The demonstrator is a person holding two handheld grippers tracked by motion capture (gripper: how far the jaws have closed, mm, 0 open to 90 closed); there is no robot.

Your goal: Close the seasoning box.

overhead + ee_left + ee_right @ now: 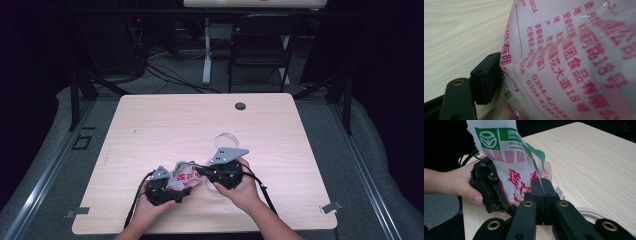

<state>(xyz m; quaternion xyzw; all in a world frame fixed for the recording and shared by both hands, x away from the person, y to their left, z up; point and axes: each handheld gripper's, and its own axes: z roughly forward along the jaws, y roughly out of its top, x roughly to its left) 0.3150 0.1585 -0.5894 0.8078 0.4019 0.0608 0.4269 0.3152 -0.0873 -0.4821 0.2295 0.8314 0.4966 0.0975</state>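
Note:
A thin plastic bag [185,176] with red print and a green logo is held up between my two grippers near the table's front edge. My right gripper [541,181] is shut, its jaws pinching the bag's [506,157] lower edge. My left gripper [181,189] has the bag rising out of its jaws. In the left gripper view one black finger [485,77] presses against the side of the bag [574,62], and the bag hides the other one. A hand holds each gripper.
A clear tape roll [226,138] stands on the wooden table [165,120] just beyond my right gripper. A white ring [586,213] lies under the right gripper. A dark grommet [240,106] sits at the far edge, and a folding chair [260,45] stands behind it.

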